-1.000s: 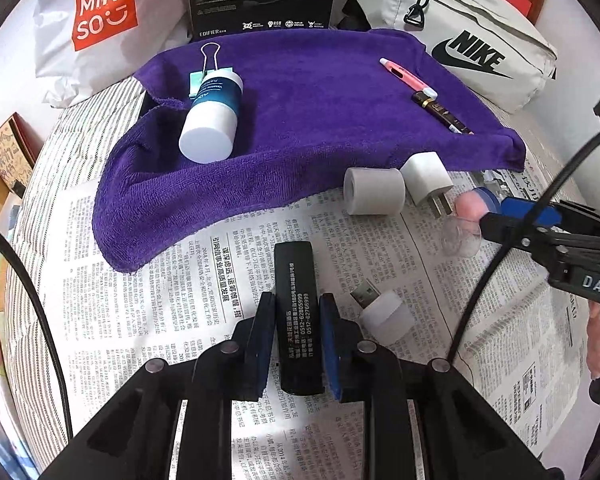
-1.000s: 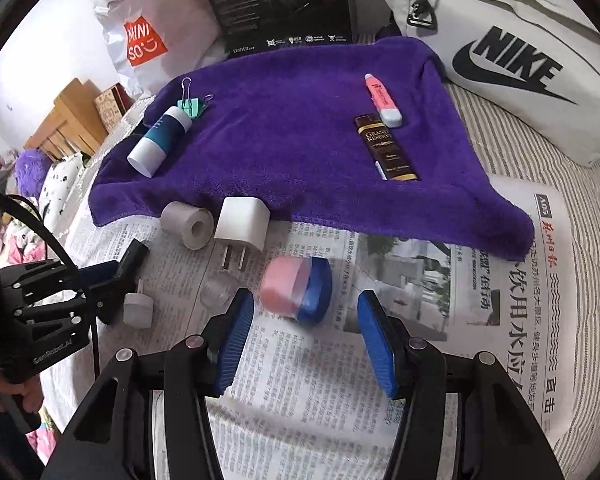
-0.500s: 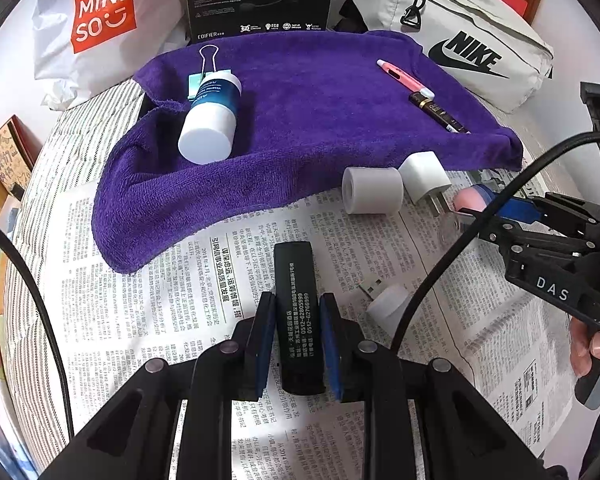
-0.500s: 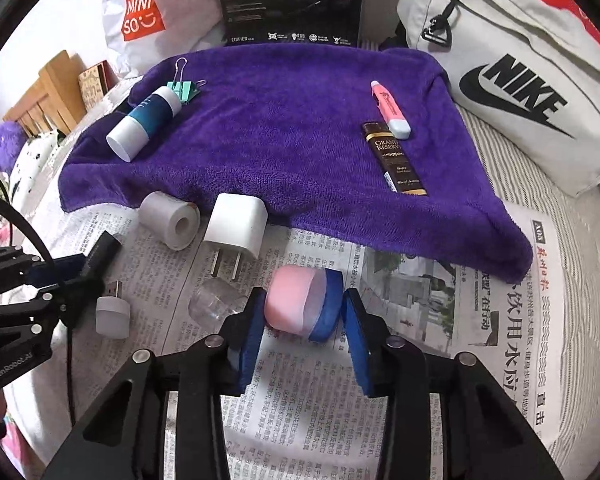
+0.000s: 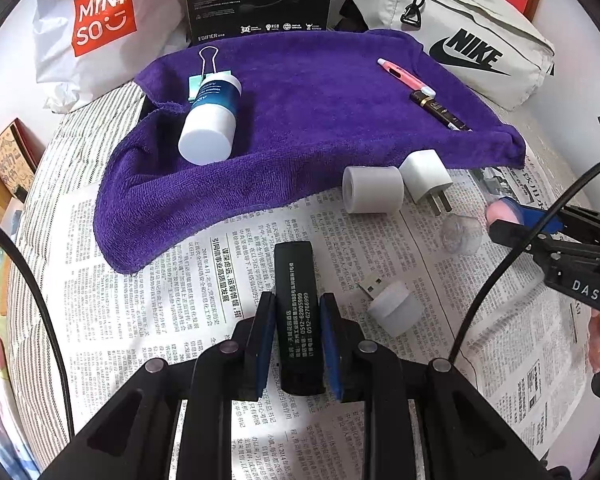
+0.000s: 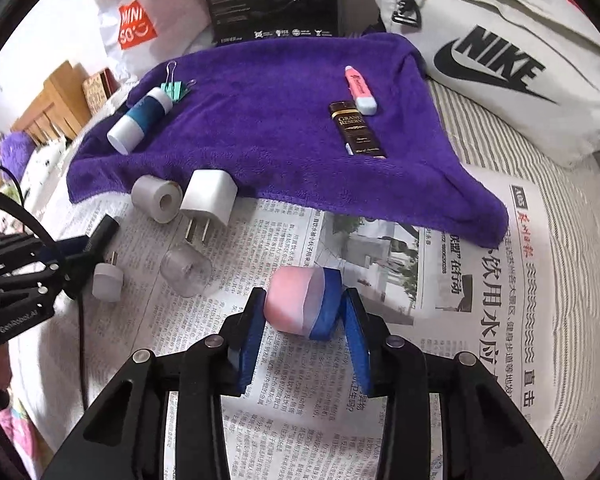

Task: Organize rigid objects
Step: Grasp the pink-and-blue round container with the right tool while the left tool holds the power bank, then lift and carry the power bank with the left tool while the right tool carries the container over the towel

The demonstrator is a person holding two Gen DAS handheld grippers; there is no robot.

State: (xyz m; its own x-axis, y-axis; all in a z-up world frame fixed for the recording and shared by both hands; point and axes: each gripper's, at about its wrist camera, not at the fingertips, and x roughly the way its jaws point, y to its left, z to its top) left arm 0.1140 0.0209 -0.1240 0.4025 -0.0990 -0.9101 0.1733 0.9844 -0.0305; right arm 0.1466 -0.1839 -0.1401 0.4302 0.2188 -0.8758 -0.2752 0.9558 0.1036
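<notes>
Left hand-held gripper (image 5: 296, 334): blue pads clamped on both long sides of a slim black rectangular stick with white print (image 5: 297, 312), lying on the newspaper (image 5: 148, 280).
Right hand-held gripper (image 6: 302, 322): pads pressed against a pink and blue round-ended capsule (image 6: 302, 306), held over the newspaper.
Near the left gripper: a small white USB plug light (image 5: 390, 306) just right of the stick.
Further out: a clear plastic cap (image 6: 186, 268), a white two-pin charger block (image 6: 209, 200) and a white tape roll (image 6: 158, 198) at the near edge of the purple towel (image 6: 260, 120).
On the towel: white and teal bottle (image 6: 140, 120) with a green binder clip (image 6: 176, 88) far left; pink highlighter (image 6: 360, 90) and dark brown sachet (image 6: 354, 130) right.
</notes>
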